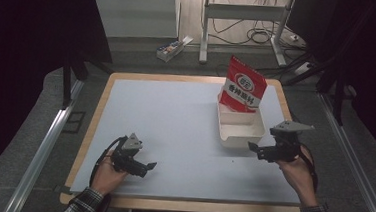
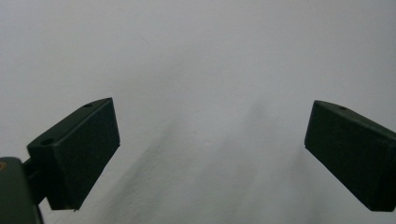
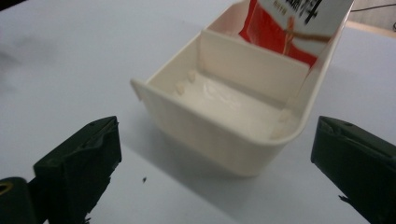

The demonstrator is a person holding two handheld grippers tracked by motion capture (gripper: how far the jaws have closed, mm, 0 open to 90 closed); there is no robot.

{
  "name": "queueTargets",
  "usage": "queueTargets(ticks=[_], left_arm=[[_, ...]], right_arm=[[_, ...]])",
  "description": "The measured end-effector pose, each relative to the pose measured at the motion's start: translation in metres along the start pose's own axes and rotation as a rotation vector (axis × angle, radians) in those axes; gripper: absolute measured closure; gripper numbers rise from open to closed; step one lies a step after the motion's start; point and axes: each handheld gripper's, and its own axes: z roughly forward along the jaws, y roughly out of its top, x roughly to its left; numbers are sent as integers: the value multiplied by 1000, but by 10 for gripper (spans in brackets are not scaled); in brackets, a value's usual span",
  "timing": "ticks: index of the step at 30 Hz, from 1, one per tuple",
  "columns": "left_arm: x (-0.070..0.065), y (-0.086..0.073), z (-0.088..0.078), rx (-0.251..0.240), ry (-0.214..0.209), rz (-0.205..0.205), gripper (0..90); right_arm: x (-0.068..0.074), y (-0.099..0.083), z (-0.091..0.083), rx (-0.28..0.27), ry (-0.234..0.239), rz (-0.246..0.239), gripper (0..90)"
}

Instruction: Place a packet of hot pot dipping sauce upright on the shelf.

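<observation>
Nearest the person, the left gripper (image 1: 146, 166) rests low on the pale grey table sheet (image 1: 175, 115), jaws spread wide w/ nothing between them in the left gripper view, probably parked out of the way while the other hand works. Further out, the right gripper (image 1: 254, 148) hovers just beside the near end of the cream plastic divided bin (image 3: 219, 135), jaws released and apart, lined up on that near wall as if to straddle it. Beyond, the red and white snack pouch (image 1: 244, 86) stands upright in the bin's far compartment, leaning on the back wall; near compartment looks empty, though its floor's a bit blurry.
</observation>
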Motion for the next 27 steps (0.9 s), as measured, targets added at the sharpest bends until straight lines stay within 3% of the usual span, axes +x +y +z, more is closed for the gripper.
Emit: queueTargets(ticks=[13,18,22,27], left_arm=[[-2,-1,-1,-26,38,45,24],[-2,-1,0,-27,36,55,24],[-2,-1,0,-30,39,62,24],[-2,0,0,-34,38,67,25]], right_arm=[[24,-49,-1,-11,39,8,4],[23,-67,7,50,28,0,4],[22,-72,11,80,28,7,7],[24,-70,10,76,7,-33,4]])
